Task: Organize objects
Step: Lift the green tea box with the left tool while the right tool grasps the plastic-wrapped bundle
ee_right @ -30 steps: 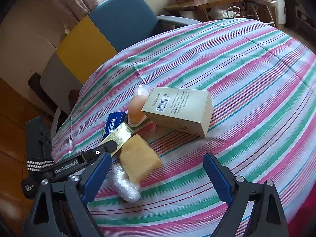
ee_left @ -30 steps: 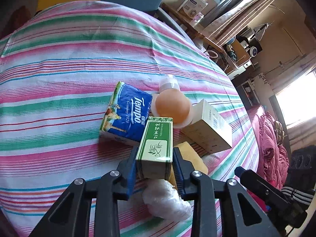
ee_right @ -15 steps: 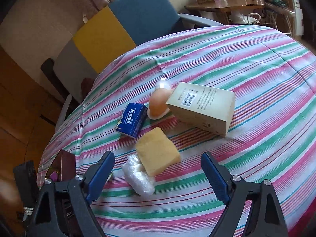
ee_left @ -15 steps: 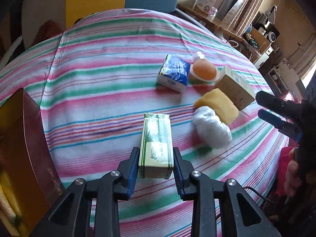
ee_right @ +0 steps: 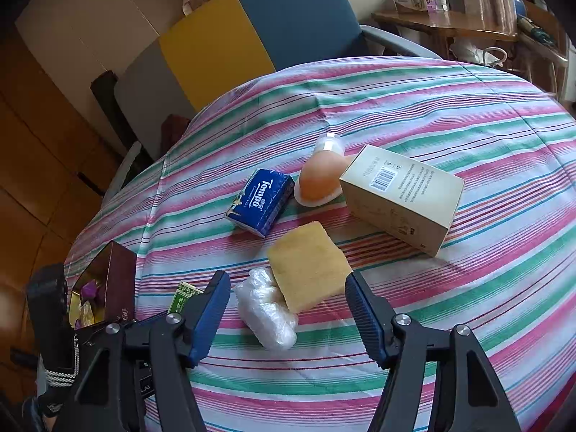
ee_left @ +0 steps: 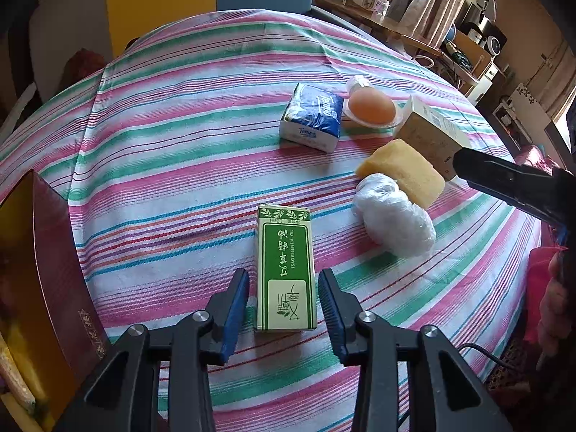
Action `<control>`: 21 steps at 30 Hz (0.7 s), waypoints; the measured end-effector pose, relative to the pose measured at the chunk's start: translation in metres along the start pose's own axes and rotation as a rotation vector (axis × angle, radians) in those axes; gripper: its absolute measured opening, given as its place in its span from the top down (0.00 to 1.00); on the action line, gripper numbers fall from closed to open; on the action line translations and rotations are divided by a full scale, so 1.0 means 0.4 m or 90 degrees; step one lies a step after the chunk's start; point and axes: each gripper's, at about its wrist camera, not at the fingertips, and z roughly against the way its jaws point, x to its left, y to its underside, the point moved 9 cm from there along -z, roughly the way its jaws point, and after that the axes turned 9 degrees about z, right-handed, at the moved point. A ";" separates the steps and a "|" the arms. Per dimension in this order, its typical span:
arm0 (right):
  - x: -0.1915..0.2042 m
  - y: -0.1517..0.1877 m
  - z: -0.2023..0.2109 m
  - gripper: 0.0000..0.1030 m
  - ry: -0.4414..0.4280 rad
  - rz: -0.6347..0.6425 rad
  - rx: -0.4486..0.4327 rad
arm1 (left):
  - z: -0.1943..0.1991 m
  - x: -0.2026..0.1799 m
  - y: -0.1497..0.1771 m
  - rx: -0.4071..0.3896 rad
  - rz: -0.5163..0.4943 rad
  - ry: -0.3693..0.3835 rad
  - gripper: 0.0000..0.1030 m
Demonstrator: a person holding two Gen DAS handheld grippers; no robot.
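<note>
A: A round table under a pink, green and white striped cloth (ee_left: 187, 122) is seen, with a blue and yellow chair (ee_right: 252, 32) behind it and a cluttered wooden side table further back. What is noted about the left gripper (ee_left: 283, 309)?

B: The green essential-oil box (ee_left: 285, 270) is seen between its jaws, but a narrow gap shows on each side now, whereas half a second ago the pads were pressed against it. The box appears to be lying flat on the cloth, well apart from the other items and near the dark red box (ee_left: 54, 262) at the table edge. It is judged to have been released there.

A: And the right gripper (ee_right: 288, 309)?

B: Its jaws have just been closing, yet they are still spread, with nothing pinched. The yellow sponge (ee_right: 307, 264) and the crumpled clear plastic bag (ee_right: 266, 311), which touch each other, lie between and just ahead of the fingers.

A: What is left?

B: The Tempo tissue pack (ee_right: 260, 199), the orange jelly cup (ee_right: 320, 178) and the beige carton (ee_right: 401, 198) remain clustered. The sponge or bag is probably meant to be taken next.
</note>
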 end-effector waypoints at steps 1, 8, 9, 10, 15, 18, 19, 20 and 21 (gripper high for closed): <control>0.007 0.000 0.000 0.37 -0.003 0.007 0.000 | 0.001 0.002 0.001 -0.004 0.001 0.000 0.68; 0.087 0.022 -0.023 0.46 -0.003 0.111 0.024 | 0.100 0.002 0.006 -0.056 0.002 0.029 0.70; 0.098 0.029 -0.031 0.46 0.003 0.130 0.032 | 0.120 0.005 0.007 -0.064 0.004 0.034 0.70; 0.105 0.037 -0.042 0.46 0.015 0.150 0.042 | 0.141 0.009 0.010 -0.072 0.008 0.040 0.70; 0.126 0.060 -0.101 0.46 0.061 0.224 0.086 | 0.227 0.038 0.035 -0.101 0.029 0.063 0.70; 0.134 0.081 -0.134 0.46 0.089 0.270 0.116 | 0.276 0.063 0.060 -0.120 0.038 0.072 0.70; 0.139 0.087 -0.140 0.46 0.096 0.287 0.120 | 0.294 0.078 0.067 -0.126 0.046 0.077 0.70; 0.141 0.090 -0.146 0.46 0.107 0.302 0.122 | 0.310 0.099 0.075 -0.131 0.056 0.078 0.70; 0.139 0.093 -0.151 0.51 0.118 0.313 0.124 | 0.327 0.124 0.080 -0.137 0.069 0.078 0.70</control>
